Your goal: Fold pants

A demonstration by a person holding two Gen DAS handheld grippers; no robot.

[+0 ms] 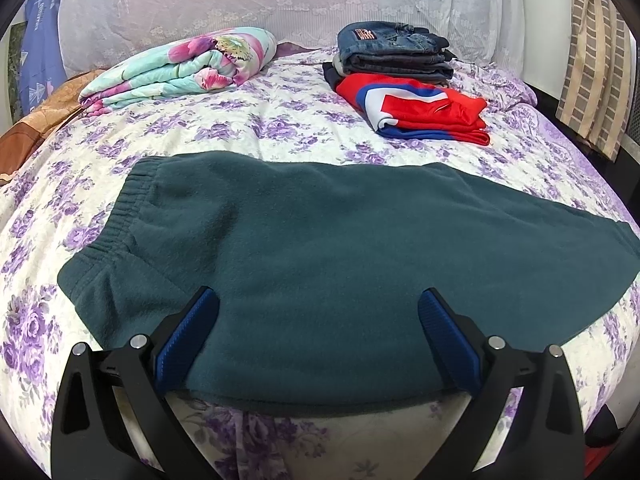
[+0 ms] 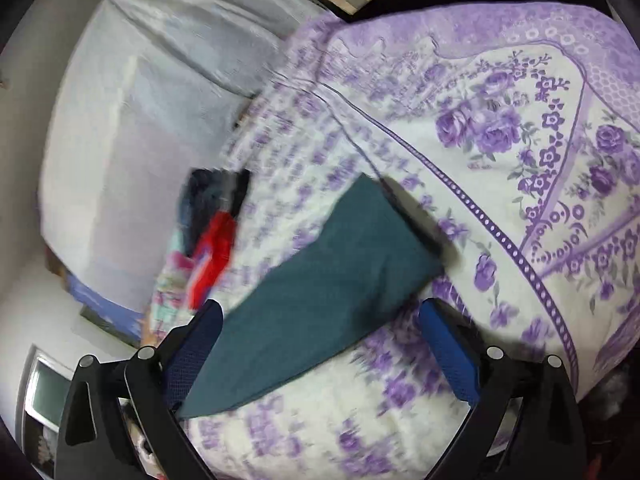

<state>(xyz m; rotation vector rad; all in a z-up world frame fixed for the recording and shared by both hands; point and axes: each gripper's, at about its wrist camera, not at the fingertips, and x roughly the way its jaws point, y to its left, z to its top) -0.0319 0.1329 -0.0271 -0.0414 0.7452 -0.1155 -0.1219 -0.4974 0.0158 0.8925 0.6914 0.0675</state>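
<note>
Dark teal fleece pants (image 1: 320, 248) lie flat across the flowered bed, waistband at the left, legs running right. My left gripper (image 1: 319, 304) is open, its blue fingers (image 1: 188, 344) spread over the pants' near edge, holding nothing. In the blurred, tilted right wrist view the leg end of the pants (image 2: 320, 292) lies on the bedspread. My right gripper (image 2: 320, 316) is open above that end, with the cloth passing by the left finger (image 2: 196, 344); nothing is gripped.
A folded flowered blanket (image 1: 180, 68) lies at the back left. A stack of folded jeans (image 1: 392, 52) sits at the back right, a red, white and blue garment (image 1: 420, 108) in front of it. A large white pillow (image 1: 280, 0) spans the head. The bedspread (image 2: 520, 168) falls off at the right.
</note>
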